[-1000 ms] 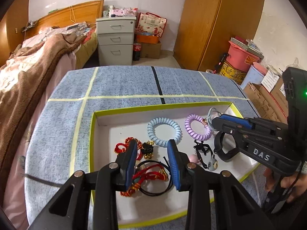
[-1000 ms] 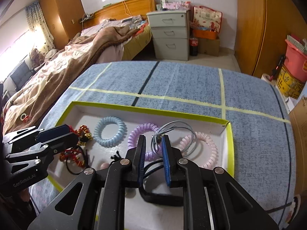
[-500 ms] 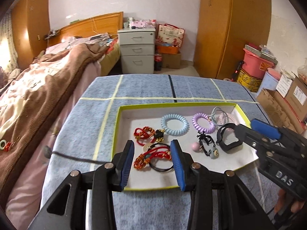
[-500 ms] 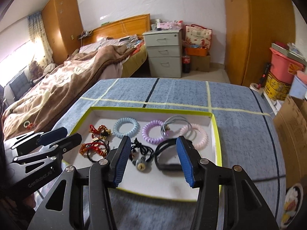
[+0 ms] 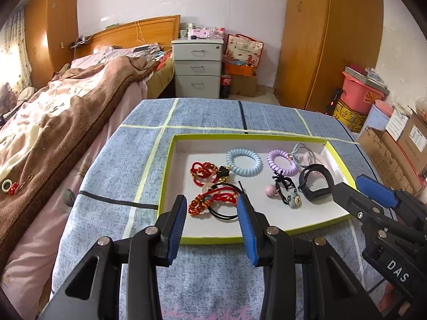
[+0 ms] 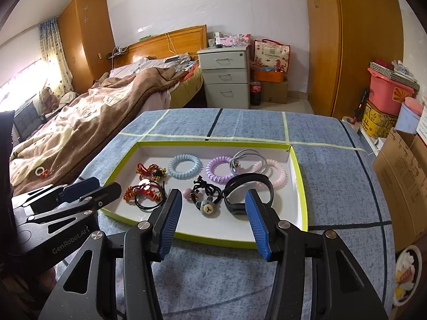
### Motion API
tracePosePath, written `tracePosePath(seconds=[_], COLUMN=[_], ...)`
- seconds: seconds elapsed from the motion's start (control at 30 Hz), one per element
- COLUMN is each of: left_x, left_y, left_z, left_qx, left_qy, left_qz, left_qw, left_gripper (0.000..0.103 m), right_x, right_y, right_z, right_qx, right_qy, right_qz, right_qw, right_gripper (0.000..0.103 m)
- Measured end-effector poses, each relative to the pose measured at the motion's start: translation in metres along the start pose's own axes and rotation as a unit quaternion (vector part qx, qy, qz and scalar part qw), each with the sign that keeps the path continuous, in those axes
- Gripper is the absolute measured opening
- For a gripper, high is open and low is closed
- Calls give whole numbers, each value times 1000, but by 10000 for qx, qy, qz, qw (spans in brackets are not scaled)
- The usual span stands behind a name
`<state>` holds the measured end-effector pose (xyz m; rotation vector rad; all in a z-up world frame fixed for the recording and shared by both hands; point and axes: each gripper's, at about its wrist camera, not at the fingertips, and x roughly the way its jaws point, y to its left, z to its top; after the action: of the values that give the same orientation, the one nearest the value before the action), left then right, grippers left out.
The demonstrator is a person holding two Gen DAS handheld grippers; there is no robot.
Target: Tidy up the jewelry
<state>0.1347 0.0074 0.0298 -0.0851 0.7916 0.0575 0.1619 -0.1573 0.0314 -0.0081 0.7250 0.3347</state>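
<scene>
1. Both grippers have drawn back from the tray since the earlier frames: one second ago the right gripper was down among the items with its jaws nearly closed, and the left gripper hung over the red cords; now both sit behind the near rim.
2. Left jaws: wide apart, holding nothing. Right jaws: wide apart, holding nothing.
3. Jewelry location: all pieces lie inside the tray on the bench. Back row: blue coil, purple coil, grey rings, pink coil. Front row: two red cords, bear tie, black band.
4. Progress, as judged: the task looks nearly or fully complete. No piece shows on the bench outside the tray. The grey rings overlap the purple and pink coils, and the red cords may be tangled with a black loop; the view is too coarse to confirm.
5. Clearance: the tray rim is low, so entry from above is open. The bench has free cloth on all sides of the tray. The bed runs close along the left edge.
</scene>
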Motion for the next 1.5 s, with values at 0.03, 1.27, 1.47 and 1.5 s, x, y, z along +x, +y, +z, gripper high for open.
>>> tracePosePath(seconds=[0.03,1.27,1.47,1.5], left_x=[0,-8,-8,-8], left_y=[0,4,4,4], left_z=[0,-5,-4,-4], left_qx=[-8,-49,-37,-34], left_qy=[0,-12,-3,-1], left_qz=[3,10,5,6], left_qw=[10000,10000,10000,10000], left_gripper=[41,41,41,41], right_x=[0,-4,-4,-4], right_y=[1,3,3,3], right_z=[-1,-6,-5,-6], right_qx=[0,22,39,48], right_qy=[12,66,70,69], right_qz=[15,11,-1,5], right_qw=[10000,10000,10000,10000], right_gripper=[50,50,50,50])
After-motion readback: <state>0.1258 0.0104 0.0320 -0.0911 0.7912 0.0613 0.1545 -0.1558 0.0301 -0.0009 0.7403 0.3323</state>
